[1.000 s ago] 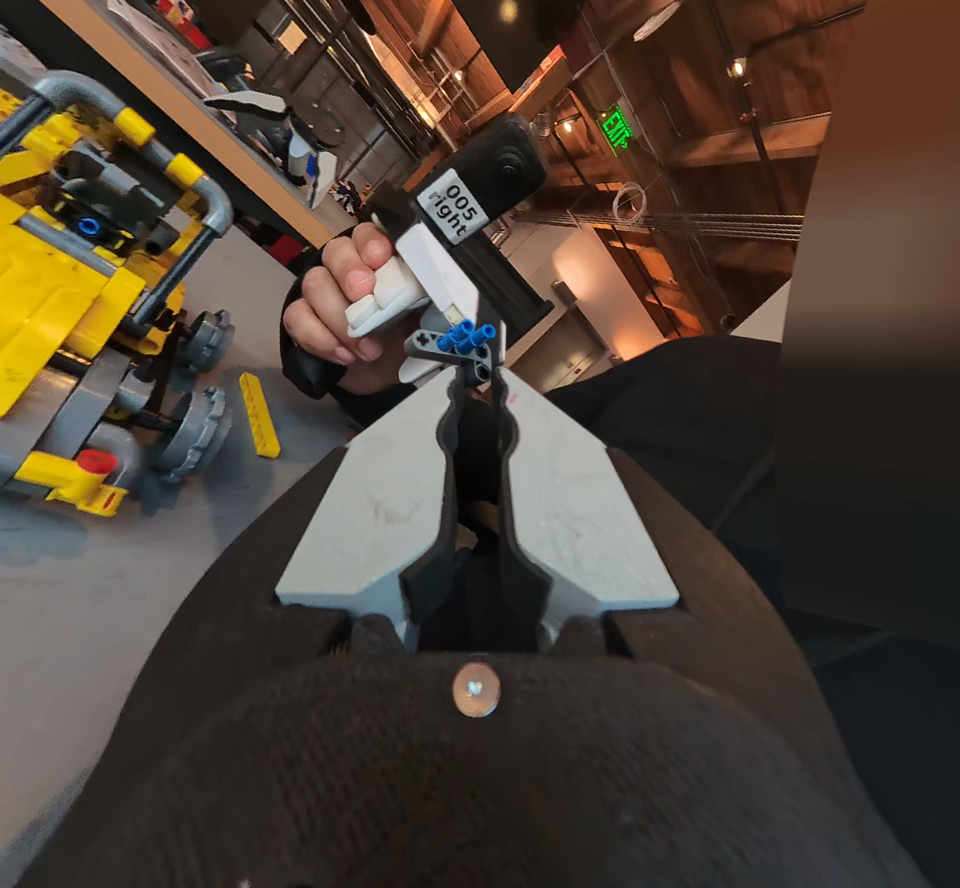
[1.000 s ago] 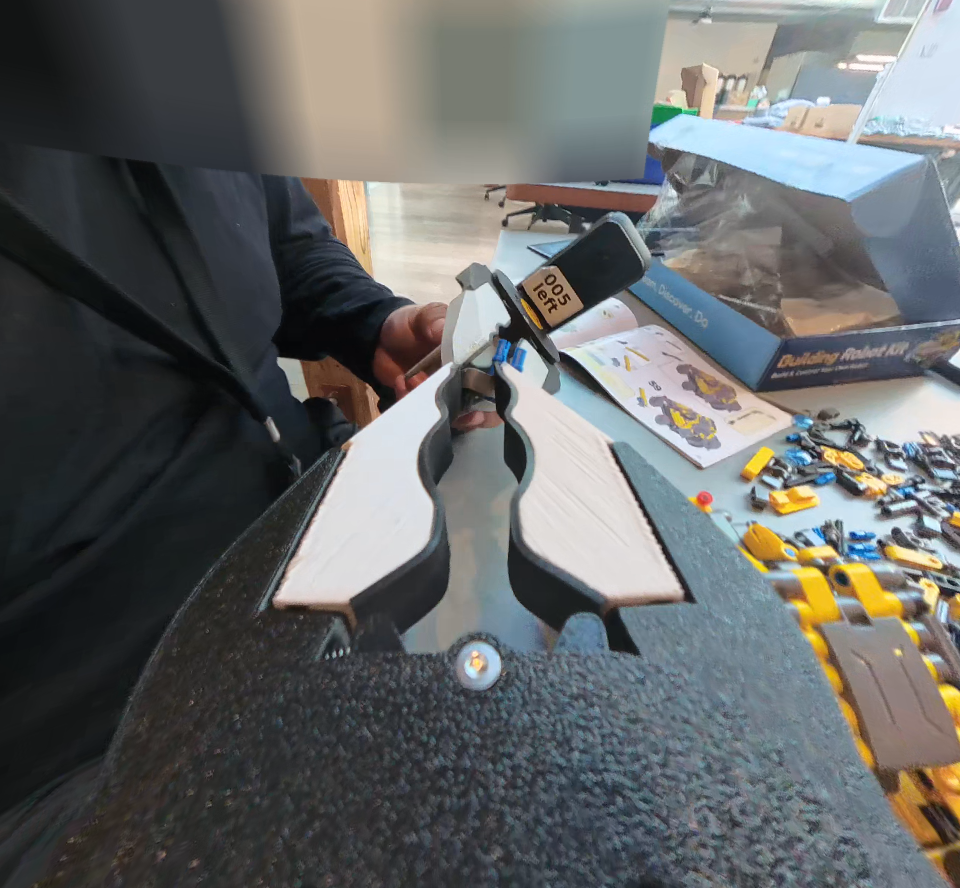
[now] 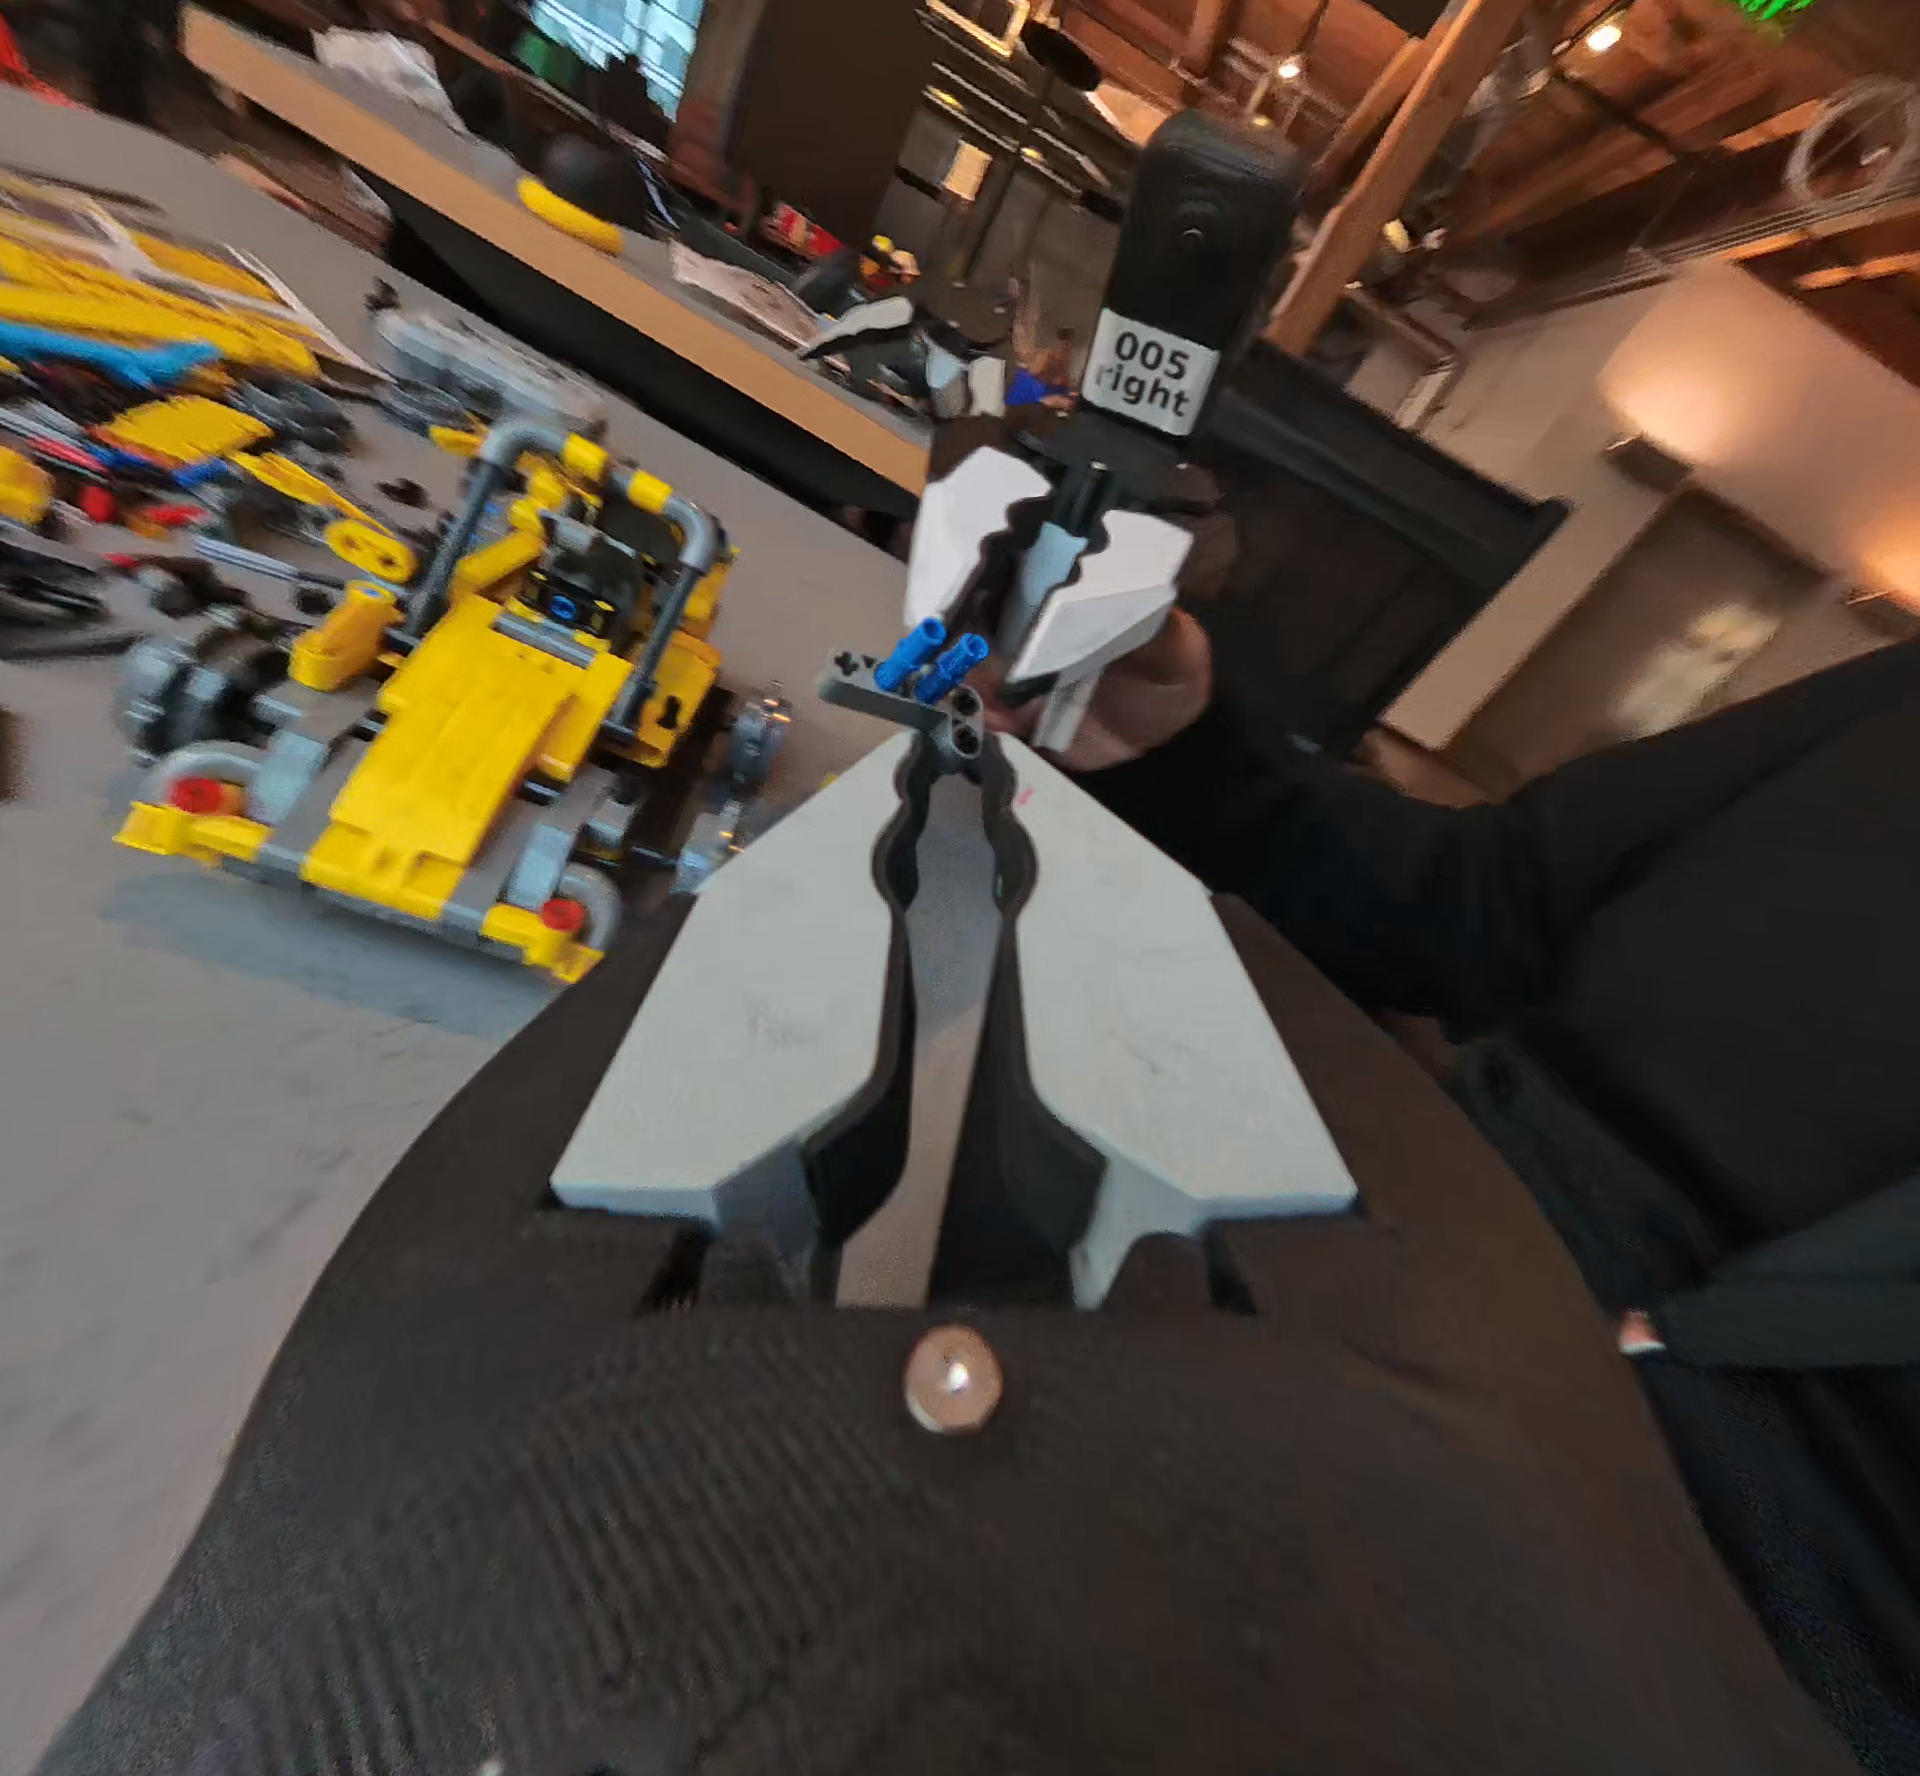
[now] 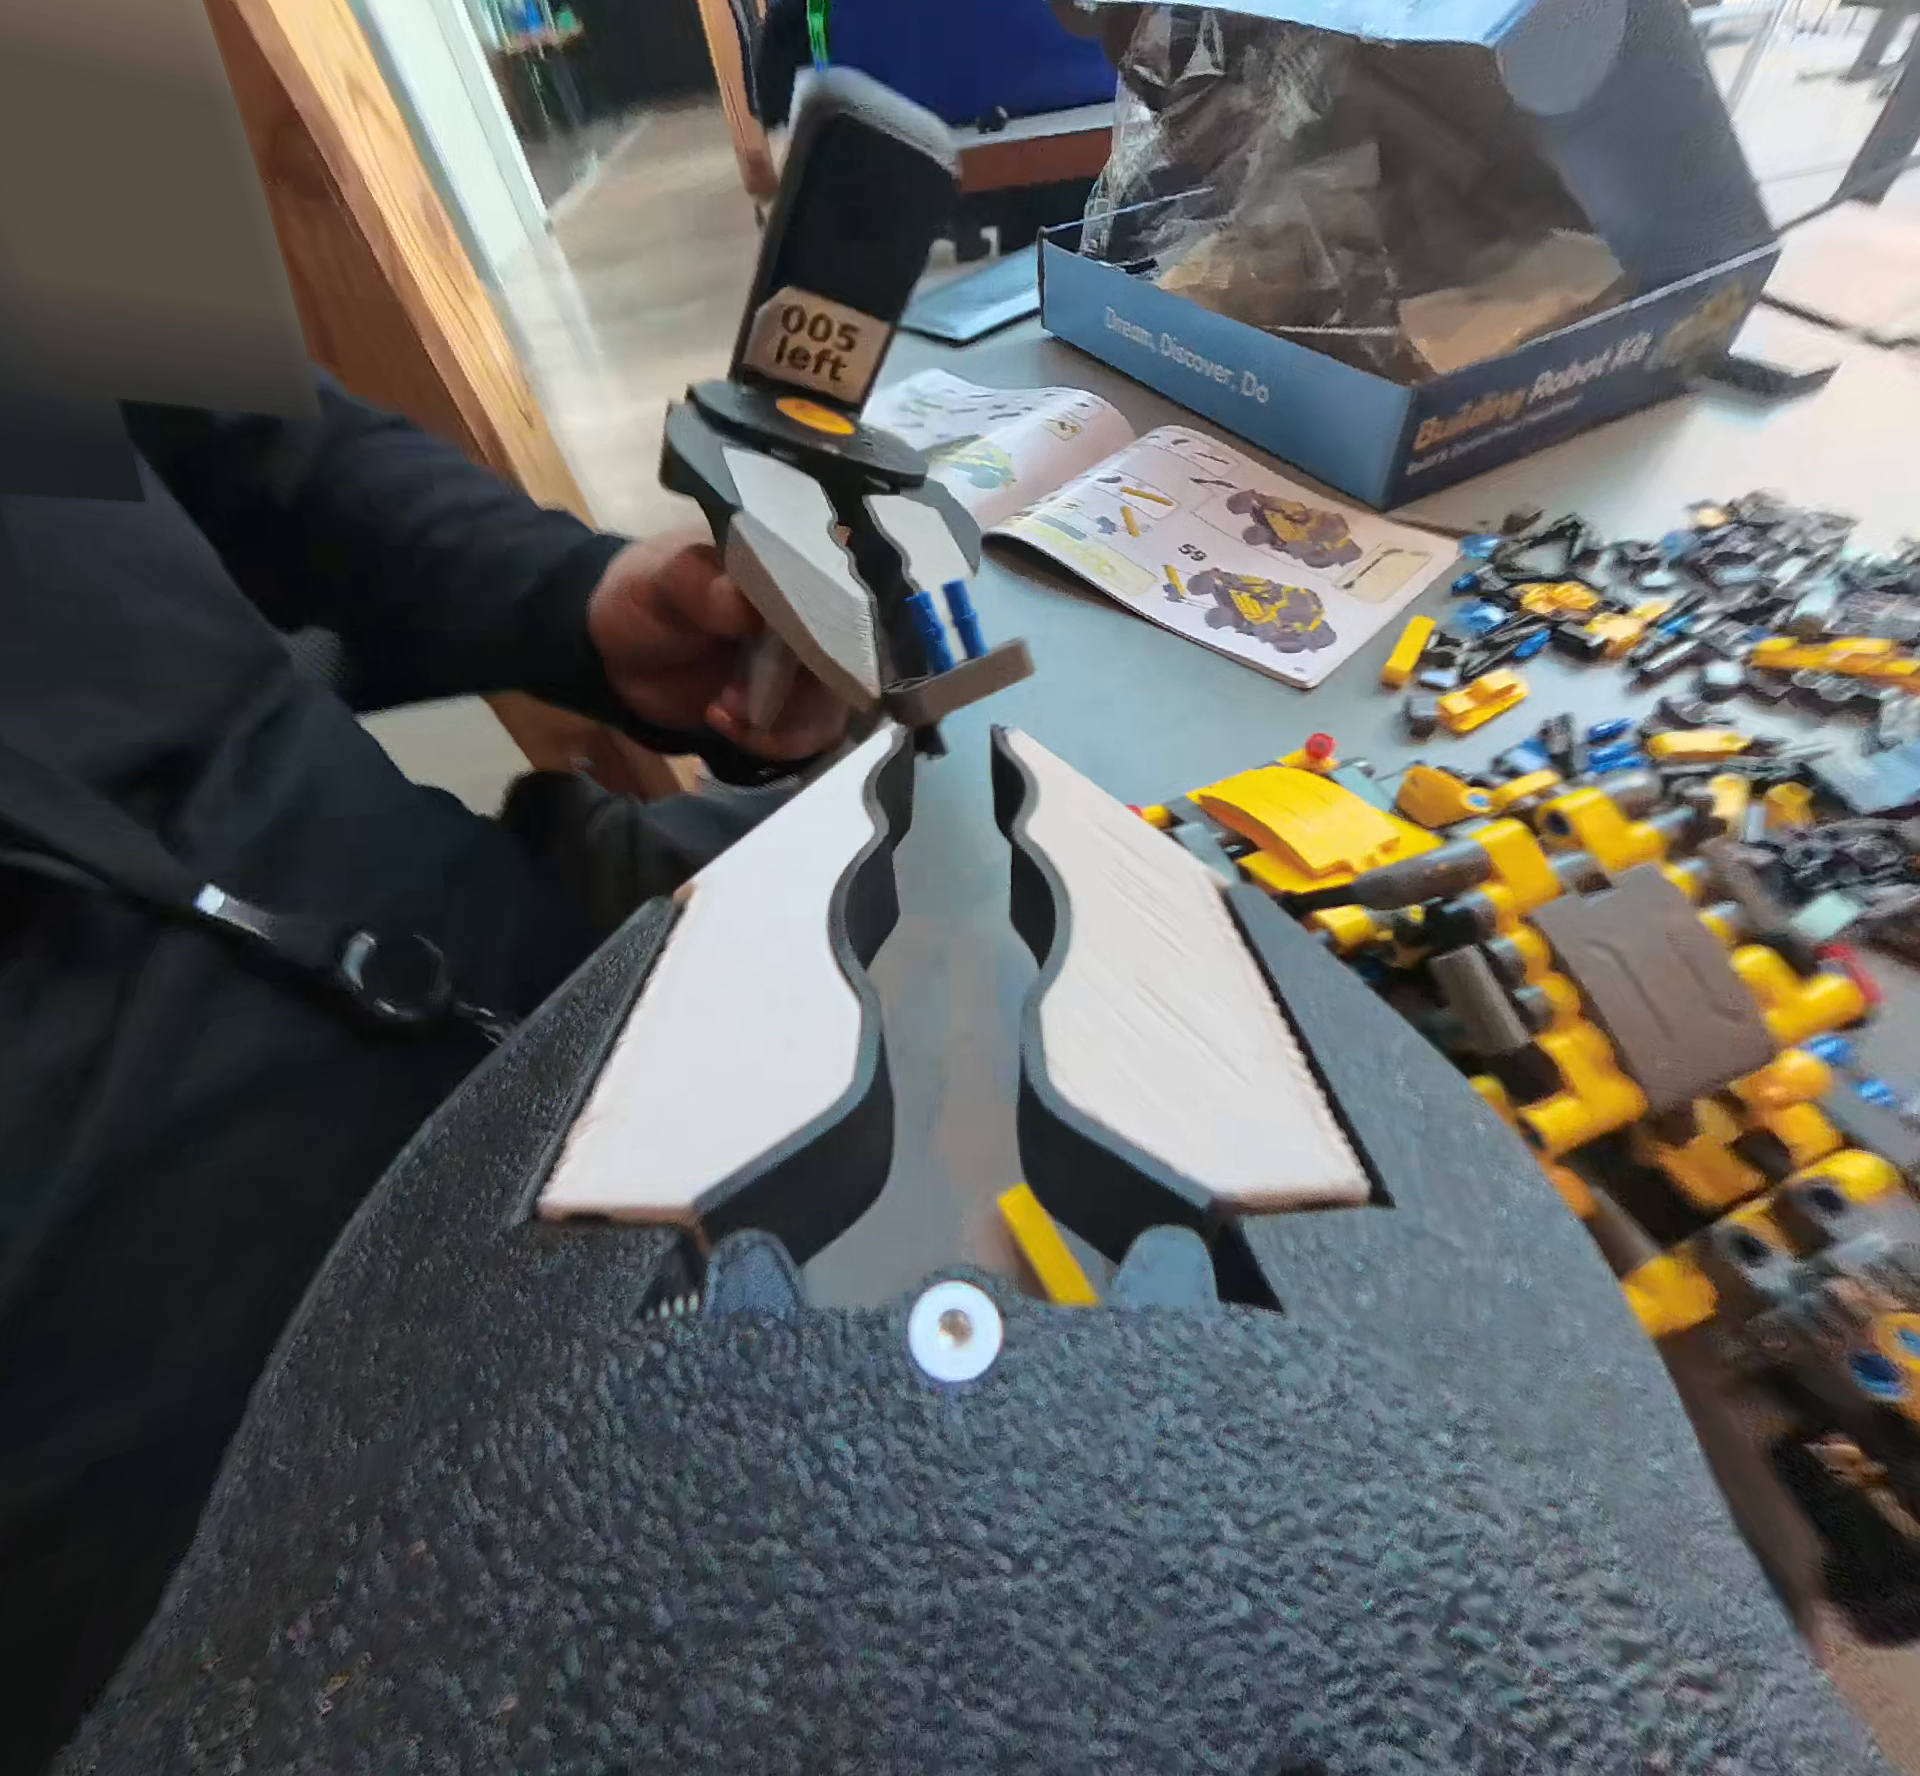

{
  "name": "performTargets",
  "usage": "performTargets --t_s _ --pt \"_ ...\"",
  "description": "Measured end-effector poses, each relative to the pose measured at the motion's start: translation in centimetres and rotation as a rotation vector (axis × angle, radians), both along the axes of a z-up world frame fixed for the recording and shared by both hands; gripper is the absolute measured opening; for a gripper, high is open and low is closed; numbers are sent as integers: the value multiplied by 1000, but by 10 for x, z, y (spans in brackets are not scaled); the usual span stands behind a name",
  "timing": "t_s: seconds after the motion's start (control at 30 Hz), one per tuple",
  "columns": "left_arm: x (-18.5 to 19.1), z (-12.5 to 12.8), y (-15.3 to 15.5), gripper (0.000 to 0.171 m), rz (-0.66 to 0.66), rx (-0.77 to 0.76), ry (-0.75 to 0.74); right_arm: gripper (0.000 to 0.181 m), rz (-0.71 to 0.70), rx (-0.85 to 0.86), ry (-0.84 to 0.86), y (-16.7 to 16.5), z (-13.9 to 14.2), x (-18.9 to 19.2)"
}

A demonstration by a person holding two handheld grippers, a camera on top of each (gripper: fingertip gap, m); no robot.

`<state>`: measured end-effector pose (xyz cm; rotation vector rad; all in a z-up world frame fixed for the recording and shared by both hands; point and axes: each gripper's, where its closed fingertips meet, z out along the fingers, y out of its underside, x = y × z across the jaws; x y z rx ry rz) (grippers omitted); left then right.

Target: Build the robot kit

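Observation:
My left gripper (image 3: 951, 750) is shut on a small grey angled beam (image 3: 904, 692) with two blue pins (image 3: 925, 651) standing on it, held in the air. My right gripper (image 4: 951, 739) is open and empty, its tips just below that beam (image 4: 966, 677). In the right wrist view the left gripper (image 4: 894, 677) pinches the beam's end. In the left wrist view the right gripper (image 3: 1039, 614) stands just behind the beam, apart from it. A hand holds each gripper.
A half-built yellow and grey brick vehicle (image 3: 447, 718) stands on the grey table (image 3: 208, 1155), also seen at right (image 4: 1507, 947). Loose parts (image 4: 1662, 604), an open booklet (image 4: 1174, 542) and a blue box (image 4: 1351, 376) lie beyond. A yellow beam (image 4: 1044, 1248) lies below the right gripper. Less than 4 cm separates the two grippers' tips.
The right gripper has opened and drawn back from the grey beam, which stays in the left gripper. Both grippers have swung round toward the table and the vehicle.

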<state>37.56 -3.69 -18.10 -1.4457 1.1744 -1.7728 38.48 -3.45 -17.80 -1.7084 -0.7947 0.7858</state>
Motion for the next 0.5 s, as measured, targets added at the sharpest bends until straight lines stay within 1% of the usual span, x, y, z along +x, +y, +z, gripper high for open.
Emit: performTargets --t_s 0.1,0.17,0.2,0.27,0.37,0.5 --pt "-3 3 8 7 159 302 6 17 -12 -113 189 -2 9 -7" --pt "-4 8 4 7 215 500 -21 28 -9 -165 241 -1 9 -15" --pt "-3 9 2 6 243 571 -35 31 -9 -183 244 0 9 -18" --pt "-3 11 -5 6 254 632 -64 30 1 -174 243 -1 11 -27" --pt "-5 9 -9 7 237 655 -81 17 -40 -114 182 0 10 -27" --pt "-4 6 -12 7 210 666 -62 16 -54 -69 87 -2 7 -26"
